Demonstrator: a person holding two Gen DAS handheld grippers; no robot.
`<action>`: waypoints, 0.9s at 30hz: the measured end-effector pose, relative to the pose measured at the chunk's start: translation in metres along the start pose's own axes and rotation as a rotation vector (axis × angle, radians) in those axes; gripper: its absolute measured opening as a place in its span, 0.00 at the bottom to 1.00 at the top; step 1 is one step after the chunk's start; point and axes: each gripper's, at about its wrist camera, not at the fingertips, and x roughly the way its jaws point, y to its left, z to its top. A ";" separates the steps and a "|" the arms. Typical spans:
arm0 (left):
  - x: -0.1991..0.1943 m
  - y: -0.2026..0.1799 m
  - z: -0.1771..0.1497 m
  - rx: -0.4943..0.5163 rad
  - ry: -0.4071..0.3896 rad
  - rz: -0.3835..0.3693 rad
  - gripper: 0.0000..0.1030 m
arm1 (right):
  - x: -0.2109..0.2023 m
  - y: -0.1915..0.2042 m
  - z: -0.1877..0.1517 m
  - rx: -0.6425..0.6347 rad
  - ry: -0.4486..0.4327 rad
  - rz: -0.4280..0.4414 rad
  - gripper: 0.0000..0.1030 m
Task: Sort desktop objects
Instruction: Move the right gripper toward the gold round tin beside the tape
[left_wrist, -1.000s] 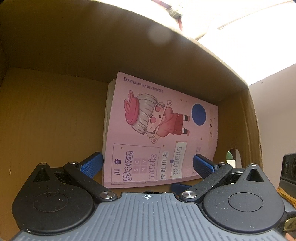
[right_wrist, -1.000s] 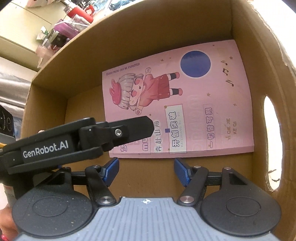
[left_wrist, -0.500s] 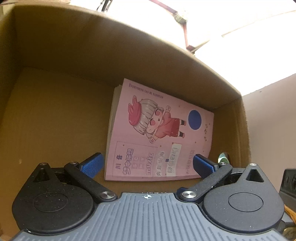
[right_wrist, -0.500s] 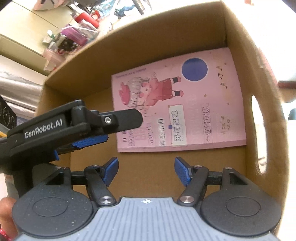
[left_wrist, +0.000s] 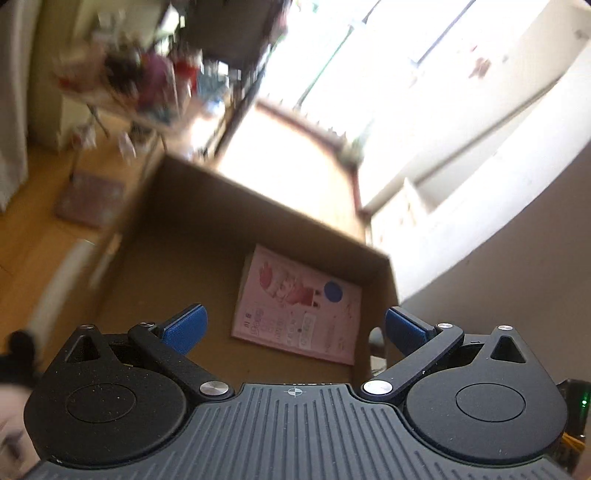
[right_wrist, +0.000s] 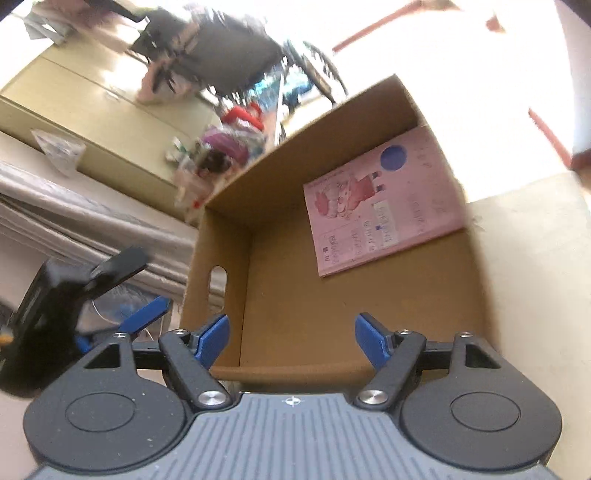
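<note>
A pink notebook (left_wrist: 299, 308) with a cartoon figure and a blue dot lies flat on the floor of an open cardboard box (left_wrist: 177, 266). My left gripper (left_wrist: 293, 325) hangs open above the box, nothing between its blue pads. In the right wrist view the same notebook (right_wrist: 380, 206) rests against the far right side of the box (right_wrist: 280, 295). My right gripper (right_wrist: 291, 338) hovers over the box's near wall, its jaws opening and empty. The left gripper (right_wrist: 110, 291) shows at the left of that view, outside the box.
A cluttered table (right_wrist: 229, 147) with red and purple items stands behind the box. Pale cabinets (right_wrist: 92, 107) run along the back left. A bright window (left_wrist: 369, 92) lies beyond the box. The box wall has a handle slot (right_wrist: 217, 286).
Both grippers have pulled up and back out of the box, so the whole box and the room behind it now show. The right gripper's jaws stand wider. The notebook stays in the box.
</note>
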 end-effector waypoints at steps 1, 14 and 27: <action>-0.019 0.000 -0.006 0.011 -0.035 0.005 1.00 | -0.013 0.000 -0.009 -0.019 -0.039 -0.004 0.78; -0.115 0.027 -0.162 0.040 -0.239 0.111 1.00 | -0.075 0.033 -0.101 -0.424 -0.254 -0.169 1.00; -0.098 0.033 -0.212 0.036 -0.051 0.117 1.00 | -0.080 0.059 -0.167 -0.697 -0.327 -0.239 1.00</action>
